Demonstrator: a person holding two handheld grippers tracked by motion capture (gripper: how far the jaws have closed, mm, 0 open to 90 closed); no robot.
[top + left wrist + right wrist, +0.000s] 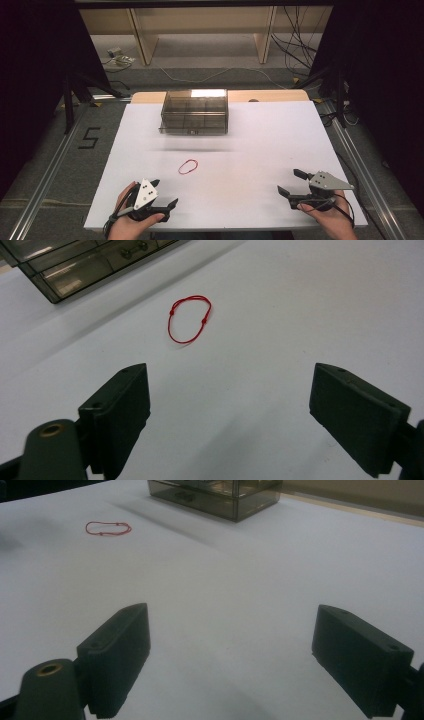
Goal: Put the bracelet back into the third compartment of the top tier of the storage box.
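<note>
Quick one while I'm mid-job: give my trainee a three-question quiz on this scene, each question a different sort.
1. True or false: the red loop lies flat on the white table, apart from both tongs.
2. Multiple choice: the loop lies nearer to which? A) left tongs B) right tongs C) the same from both
3. Fill in: the smoky clear box with drawers stands at the table's ____ edge, far from the person.

Key
1. True: it lies flat with bare table all round it.
2. A: in the high view it lies just ahead of the left tongs.
3. Far: beyond the loop. Both tongs stand open.
</note>
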